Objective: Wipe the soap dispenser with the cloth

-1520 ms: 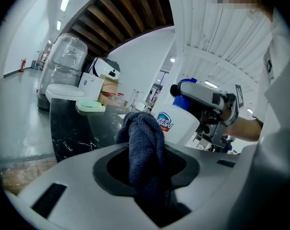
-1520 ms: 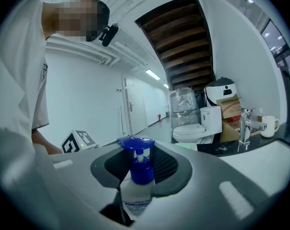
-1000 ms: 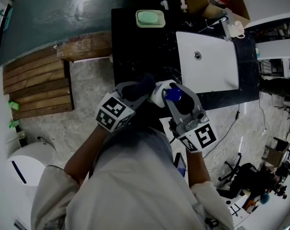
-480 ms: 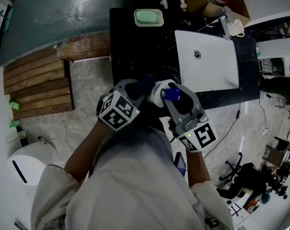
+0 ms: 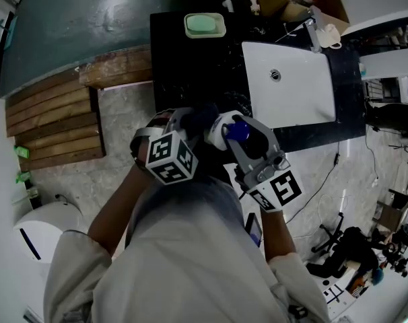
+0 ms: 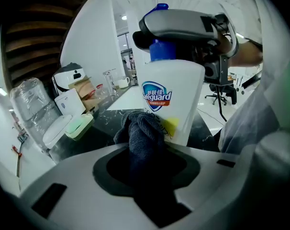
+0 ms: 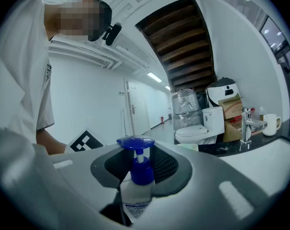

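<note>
The right gripper (image 7: 138, 171) has its jaws clamped on the soap dispenser (image 6: 171, 97), one jaw on each side of the body, so the bottle stands between them with its pump head rising above the dark pads; the dispenser is a white, flat-fronted plastic bottle that narrows slightly toward the base, topped by a bright blue collar and a blue pump with a broad flat cap; its front carries a shield-shaped label in blue and red with white lettering, and a yellow patch sits just below that label toward one side; the left gripper (image 6: 146, 150) has its jaws closed on the cloth (image 6: 144, 131), a dark grey-blue knitted fabric bunched into a thick roll that sticks out ahead of the jaws; the bottle is straight ahead of this gripper, just past its tips, and the bunched end of the cloth lies against the lower front of the bottle, right under the label and beside the yellow patch; in the head view the two grippers meet close in front of the person's body, the left one tilted downward with its marker cube turned up; beyond both grippers lies a black counter (image 5: 190, 59) with a white sink (image 5: 298, 103) and a pale green soap dish (image 5: 205, 25).
</note>
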Demonstrator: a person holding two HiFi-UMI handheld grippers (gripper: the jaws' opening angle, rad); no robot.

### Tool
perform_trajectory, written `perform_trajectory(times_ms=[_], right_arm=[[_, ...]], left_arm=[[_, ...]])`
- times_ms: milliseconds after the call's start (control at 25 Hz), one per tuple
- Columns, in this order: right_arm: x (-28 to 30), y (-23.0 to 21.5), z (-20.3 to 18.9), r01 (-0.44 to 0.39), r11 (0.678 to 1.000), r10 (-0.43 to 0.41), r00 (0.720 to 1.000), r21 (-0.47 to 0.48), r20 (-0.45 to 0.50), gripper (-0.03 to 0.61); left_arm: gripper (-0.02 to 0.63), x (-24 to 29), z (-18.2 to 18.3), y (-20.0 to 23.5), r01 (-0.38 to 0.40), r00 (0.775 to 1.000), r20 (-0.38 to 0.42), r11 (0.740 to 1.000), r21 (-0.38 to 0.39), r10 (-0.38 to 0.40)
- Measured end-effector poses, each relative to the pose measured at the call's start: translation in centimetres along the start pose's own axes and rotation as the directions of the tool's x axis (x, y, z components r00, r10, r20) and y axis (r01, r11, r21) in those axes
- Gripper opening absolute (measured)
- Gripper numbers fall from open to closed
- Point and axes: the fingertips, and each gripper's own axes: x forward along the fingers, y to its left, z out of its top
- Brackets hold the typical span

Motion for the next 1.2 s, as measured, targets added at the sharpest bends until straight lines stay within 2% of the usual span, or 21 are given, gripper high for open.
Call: perform_trajectory(times_ms=[1200], right_arm=[[-0.1,0.0,-0.1,-0.008,1.0,0.008,1.0,0.001,0.018,0.095]], left_arm=[[0.137,-1.0,0.6,-0.3,0.02,0.999,0.04,0.999,-0.03,-0.018]])
